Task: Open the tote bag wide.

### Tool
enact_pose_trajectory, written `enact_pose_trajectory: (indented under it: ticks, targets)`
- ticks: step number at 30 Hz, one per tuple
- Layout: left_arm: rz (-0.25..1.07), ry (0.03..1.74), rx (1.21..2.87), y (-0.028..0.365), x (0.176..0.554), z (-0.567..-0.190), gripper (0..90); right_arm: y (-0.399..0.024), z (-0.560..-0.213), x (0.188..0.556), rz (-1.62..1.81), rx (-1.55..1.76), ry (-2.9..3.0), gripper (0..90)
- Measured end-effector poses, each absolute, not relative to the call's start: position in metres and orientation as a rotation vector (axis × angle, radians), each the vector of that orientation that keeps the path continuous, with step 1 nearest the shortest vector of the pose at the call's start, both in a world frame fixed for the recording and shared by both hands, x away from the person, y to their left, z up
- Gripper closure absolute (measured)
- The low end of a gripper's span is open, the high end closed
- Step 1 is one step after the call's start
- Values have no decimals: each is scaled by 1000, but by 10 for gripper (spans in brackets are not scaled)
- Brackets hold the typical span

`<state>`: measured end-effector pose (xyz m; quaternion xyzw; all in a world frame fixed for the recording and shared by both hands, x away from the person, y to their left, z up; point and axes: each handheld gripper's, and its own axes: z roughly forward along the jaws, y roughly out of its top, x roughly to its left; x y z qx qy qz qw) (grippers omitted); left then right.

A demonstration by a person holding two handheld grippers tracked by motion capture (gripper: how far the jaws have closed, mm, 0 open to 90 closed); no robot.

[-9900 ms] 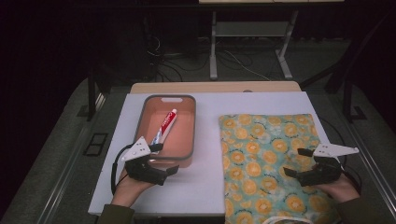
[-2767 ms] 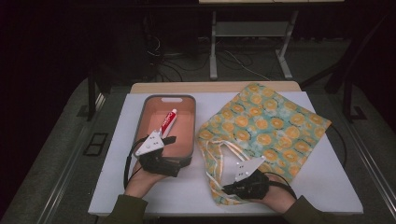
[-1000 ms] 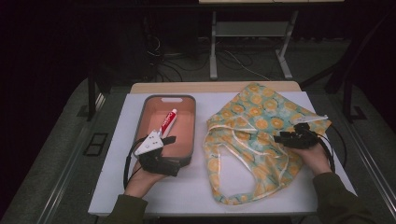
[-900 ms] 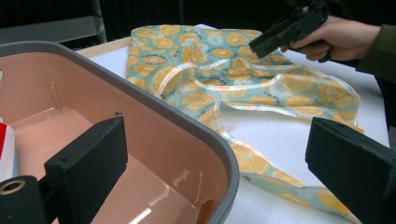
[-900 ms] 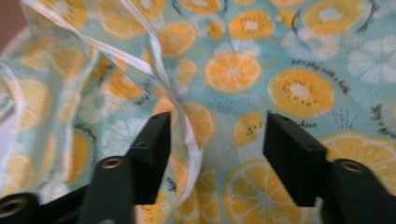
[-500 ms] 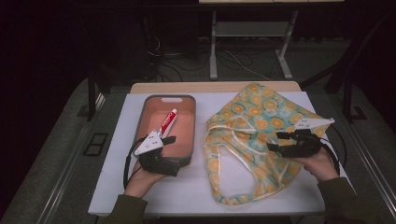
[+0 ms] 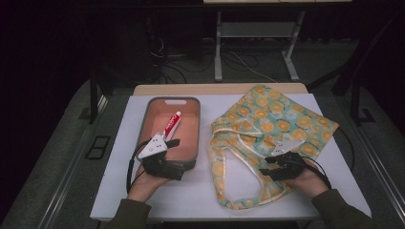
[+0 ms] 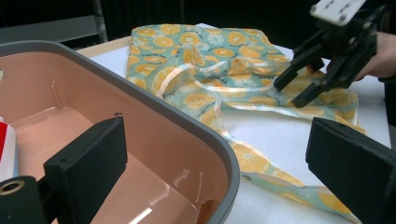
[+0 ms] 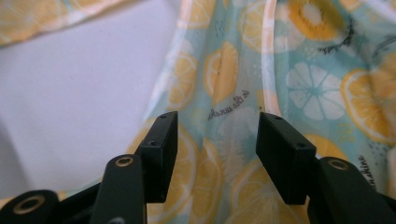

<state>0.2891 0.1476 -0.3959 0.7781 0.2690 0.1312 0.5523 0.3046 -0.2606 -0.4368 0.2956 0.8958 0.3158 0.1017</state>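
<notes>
A grey tray with a pink inside holds a red and white toothpaste tube. My left gripper stands open at the tray's near right corner, one jaw inside the rim and the other outside; the tube's end shows at the edge. A teal cloth bag with an orange-slice print lies spread at the right, its handles looped on the board. My right gripper hovers low over the bag's near part. Its jaws have just been closing, with nothing pinched between them; it appears across the bag.
A white board covers the table, with a bare strip between tray and bag. A wooden edge runs along the back. Beyond it are a dark floor, cables and a stand's legs.
My right gripper has moved from the bag's right side toward the near edge and a little left, over the cloth. The left gripper and the tray have stayed put.
</notes>
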Motion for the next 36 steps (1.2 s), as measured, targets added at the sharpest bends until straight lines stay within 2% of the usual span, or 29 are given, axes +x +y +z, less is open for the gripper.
enact_pose_trajectory:
  ticks: [3, 8, 11, 13, 17, 24, 25, 26, 28, 30, 32, 34, 36]
  targets:
    - [311, 636, 1840, 147, 289, -396, 40, -261, -443, 308, 905, 873, 2654, 532]
    - [312, 637, 1841, 147, 289, -396, 40, -265, -442, 312, 925, 904, 2644, 678]
    - [313, 638, 1841, 147, 289, -396, 40, -268, -443, 314, 928, 923, 2635, 815]
    - [312, 638, 1841, 147, 289, -396, 40, -269, -443, 315, 924, 922, 2629, 876]
    - [311, 638, 1839, 147, 289, -396, 40, -270, -440, 311, 938, 927, 2661, 891]
    - [311, 639, 1841, 147, 289, -396, 40, -265, -436, 281, 945, 898, 2740, 891]
    - [312, 639, 1841, 147, 289, -396, 40, -264, -436, 277, 941, 879, 2743, 885]
    - [313, 640, 1842, 147, 289, -396, 40, -263, -436, 275, 940, 862, 2742, 839]
    - [314, 641, 1842, 147, 289, -396, 40, -261, -434, 274, 962, 853, 2722, 695]
    - [314, 642, 1842, 147, 289, -396, 40, -259, -431, 275, 1000, 856, 2691, 499]
    - [313, 642, 1840, 147, 289, -396, 40, -253, -428, 278, 1009, 853, 2661, 387]
    - [312, 643, 1839, 147, 289, -396, 41, -247, -426, 284, 1021, 862, 2645, 343]
    - [314, 643, 1842, 147, 289, -396, 41, -242, -426, 291, 1034, 864, 2638, 336]
